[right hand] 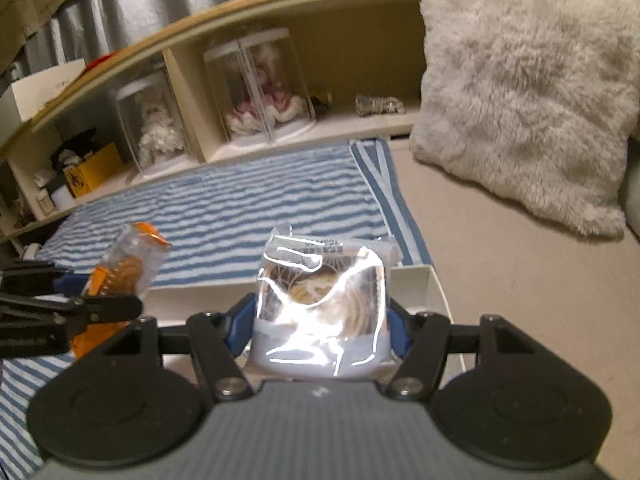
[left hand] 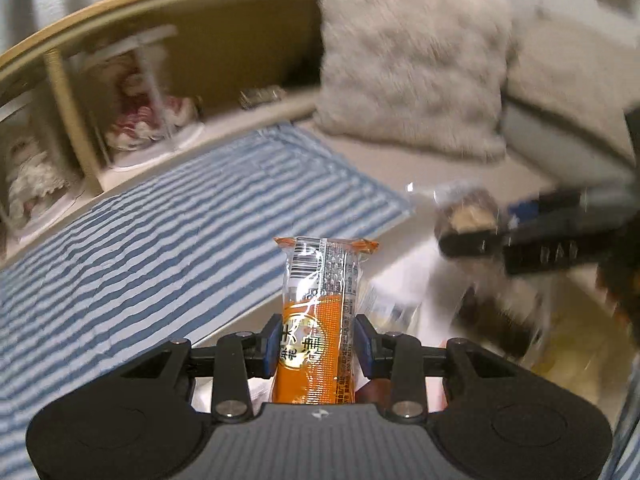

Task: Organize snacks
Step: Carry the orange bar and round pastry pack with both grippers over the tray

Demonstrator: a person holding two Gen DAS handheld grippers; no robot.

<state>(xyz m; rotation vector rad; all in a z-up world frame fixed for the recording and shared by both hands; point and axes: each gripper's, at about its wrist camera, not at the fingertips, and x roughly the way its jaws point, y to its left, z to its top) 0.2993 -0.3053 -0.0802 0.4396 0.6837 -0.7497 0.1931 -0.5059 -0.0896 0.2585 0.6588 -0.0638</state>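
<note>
L gripper (left hand: 316, 344) clamps orange crinkly-film snack bar (left hand: 316, 320) at midlength, 12 o'clock. R gripper (right hand: 320, 320) grips clear glossy pastry packet (right hand: 320, 300) over white box (right hand: 432, 280) — light, slippery, crushable; hold by sides.

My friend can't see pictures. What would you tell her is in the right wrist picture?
The right gripper is shut on a shiny clear snack pack above a white box. At the left, the left gripper holds an orange snack. Behind lie a blue striped cloth, a fluffy pillow and a shelf with dolls in clear cases.
</note>
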